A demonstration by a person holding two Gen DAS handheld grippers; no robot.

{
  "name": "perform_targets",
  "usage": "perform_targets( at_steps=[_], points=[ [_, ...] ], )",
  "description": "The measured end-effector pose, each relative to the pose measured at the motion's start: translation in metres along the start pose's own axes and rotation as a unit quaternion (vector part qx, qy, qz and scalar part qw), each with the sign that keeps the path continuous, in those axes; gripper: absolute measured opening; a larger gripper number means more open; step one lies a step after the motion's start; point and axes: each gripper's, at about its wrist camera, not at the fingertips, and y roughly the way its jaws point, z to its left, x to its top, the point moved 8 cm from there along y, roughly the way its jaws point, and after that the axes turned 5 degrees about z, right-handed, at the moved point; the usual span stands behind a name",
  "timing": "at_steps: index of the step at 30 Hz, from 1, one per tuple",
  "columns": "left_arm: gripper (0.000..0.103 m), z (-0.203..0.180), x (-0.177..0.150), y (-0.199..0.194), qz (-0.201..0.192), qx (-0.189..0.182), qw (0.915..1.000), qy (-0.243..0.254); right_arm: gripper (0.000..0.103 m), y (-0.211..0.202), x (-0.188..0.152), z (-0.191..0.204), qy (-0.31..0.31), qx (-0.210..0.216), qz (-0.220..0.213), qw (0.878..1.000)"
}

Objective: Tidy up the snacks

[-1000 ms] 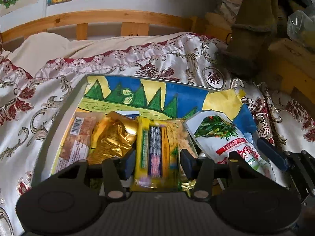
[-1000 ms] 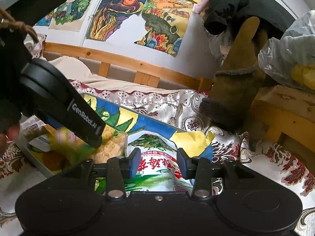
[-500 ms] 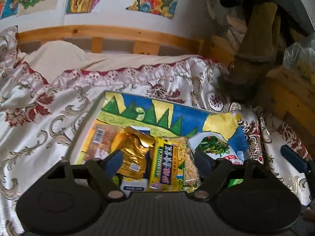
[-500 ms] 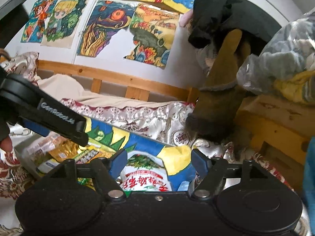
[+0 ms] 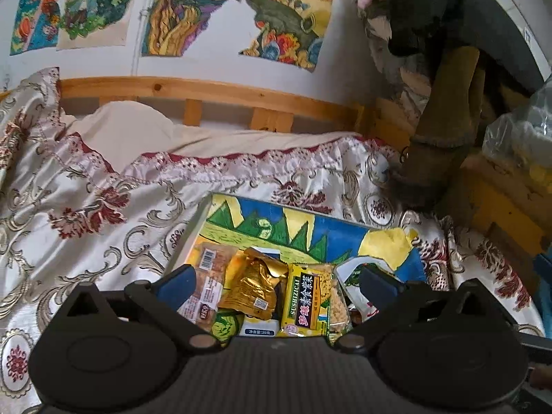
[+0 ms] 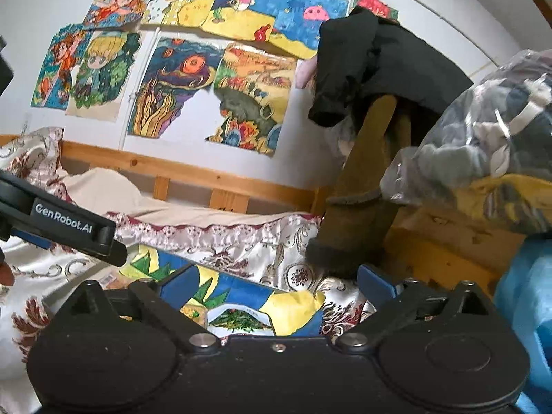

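Note:
A box with a painted inner wall lies on the patterned bedspread. In it lie a clear packet of brown bars, a gold foil packet, a yellow packet with black lettering and a white packet with a green picture. My left gripper is open and empty, raised above the snacks. My right gripper is open and empty, raised over the box's right end, where the white packet shows. The left gripper's body shows at the left of the right wrist view.
A wooden bed rail runs behind the bedspread. Children's paintings hang on the wall. A brown boot, dark clothes and a plastic bag stand at the right on a wooden shelf.
Both grippers opened, letting go of the yellow packet and the white packet, which now lie in the box. Both grippers have lifted up and back from the box.

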Motion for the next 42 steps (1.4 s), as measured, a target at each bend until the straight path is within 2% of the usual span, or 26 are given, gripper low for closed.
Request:
perform_targets(
  at_steps=[11,21,42],
  points=[
    [0.103,0.007,-0.003,-0.045,-0.039,0.020,0.9990,0.011,0.102,-0.033,0.014,-0.004,0.021,0.000,-0.015,1.000],
    [0.103,0.020,-0.028,-0.087,-0.055,0.032,0.9980,-0.001,0.102,-0.076,0.008,-0.006,0.052,0.011,-0.007,0.999],
    [0.103,0.038,-0.089,-0.152,-0.065,0.037,0.9965,0.037,0.102,-0.164,-0.031,0.000,0.107,0.010,0.025,0.994]
  ],
)
